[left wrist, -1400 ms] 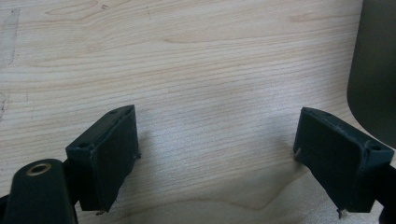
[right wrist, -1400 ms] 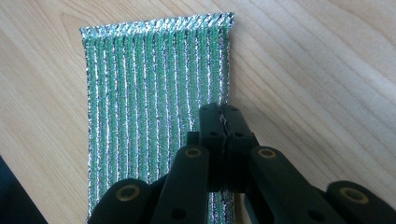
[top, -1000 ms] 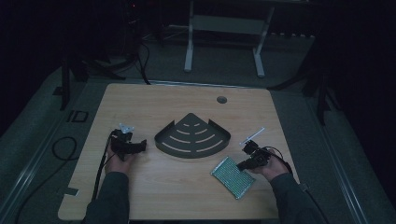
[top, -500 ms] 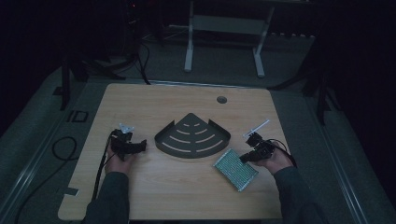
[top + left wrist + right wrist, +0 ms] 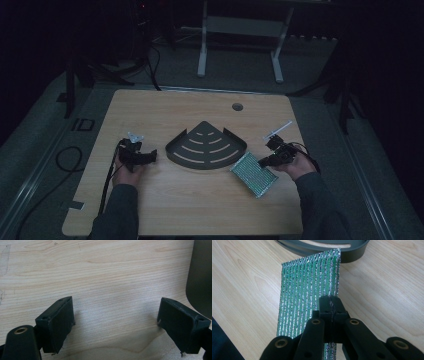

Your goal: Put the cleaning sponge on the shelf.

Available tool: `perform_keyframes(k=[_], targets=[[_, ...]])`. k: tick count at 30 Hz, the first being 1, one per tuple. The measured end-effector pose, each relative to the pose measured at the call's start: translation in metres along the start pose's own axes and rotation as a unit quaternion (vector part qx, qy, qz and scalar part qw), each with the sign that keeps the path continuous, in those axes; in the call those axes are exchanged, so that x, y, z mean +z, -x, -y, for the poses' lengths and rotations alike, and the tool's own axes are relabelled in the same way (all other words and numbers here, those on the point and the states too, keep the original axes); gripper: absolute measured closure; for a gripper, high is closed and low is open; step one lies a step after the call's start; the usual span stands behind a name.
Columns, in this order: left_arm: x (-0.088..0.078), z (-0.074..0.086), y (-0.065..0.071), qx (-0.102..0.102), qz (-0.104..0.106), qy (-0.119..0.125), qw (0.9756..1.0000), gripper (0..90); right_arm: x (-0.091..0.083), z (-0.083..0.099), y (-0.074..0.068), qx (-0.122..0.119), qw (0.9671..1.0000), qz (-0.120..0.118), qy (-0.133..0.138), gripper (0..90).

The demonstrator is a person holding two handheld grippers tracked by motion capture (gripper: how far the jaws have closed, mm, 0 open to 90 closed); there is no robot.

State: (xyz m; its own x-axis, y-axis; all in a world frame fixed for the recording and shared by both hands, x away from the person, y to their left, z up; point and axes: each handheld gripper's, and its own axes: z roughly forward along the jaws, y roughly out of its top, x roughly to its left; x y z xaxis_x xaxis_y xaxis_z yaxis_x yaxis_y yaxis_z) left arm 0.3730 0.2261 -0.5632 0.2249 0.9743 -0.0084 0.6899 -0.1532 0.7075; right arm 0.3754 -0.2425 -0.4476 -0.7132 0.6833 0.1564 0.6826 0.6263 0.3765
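On the bench [image 5: 200, 200] I counted one green-and-silver mesh pad [image 5: 253, 174] and one dark corner tray [image 5: 206, 146]. My right claw [image 5: 331, 305] was clamped on the pad's edge, just beside the tray. My left claw [image 5: 115, 322] stood wide open, holding nothing.

A flat rectangular scrubbing pad [image 5: 253, 174] of green mesh with silver glitter stripes, pinched along one edge, hangs just above the table [image 5: 200, 210], near the dark corner shelf [image 5: 205, 146].
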Motion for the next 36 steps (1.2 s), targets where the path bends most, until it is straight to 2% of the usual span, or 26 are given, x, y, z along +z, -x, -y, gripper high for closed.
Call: perform_keyframes(k=[16, 25, 36], targets=[[0.000, 0.000, 0.000, -0.001, 0.000, 0.001, 1.0000, 14.2, -0.008, -0.017, 0.006, -0.001, 0.9999, 0.009, 0.007, 89.4], [0.000, 0.000, 0.000, -0.001, 0.000, 0.001, 1.0000, 14.2, -0.013, -0.032, 0.005, -0.015, 0.9996, 0.024, 0.010, 89.4], [0.000, 0.000, 0.000, -0.001, 0.000, 0.001, 1.0000, 14.2, -0.012, -0.046, 0.009, -0.016, 0.9994, 0.027, 0.012, 89.4]])
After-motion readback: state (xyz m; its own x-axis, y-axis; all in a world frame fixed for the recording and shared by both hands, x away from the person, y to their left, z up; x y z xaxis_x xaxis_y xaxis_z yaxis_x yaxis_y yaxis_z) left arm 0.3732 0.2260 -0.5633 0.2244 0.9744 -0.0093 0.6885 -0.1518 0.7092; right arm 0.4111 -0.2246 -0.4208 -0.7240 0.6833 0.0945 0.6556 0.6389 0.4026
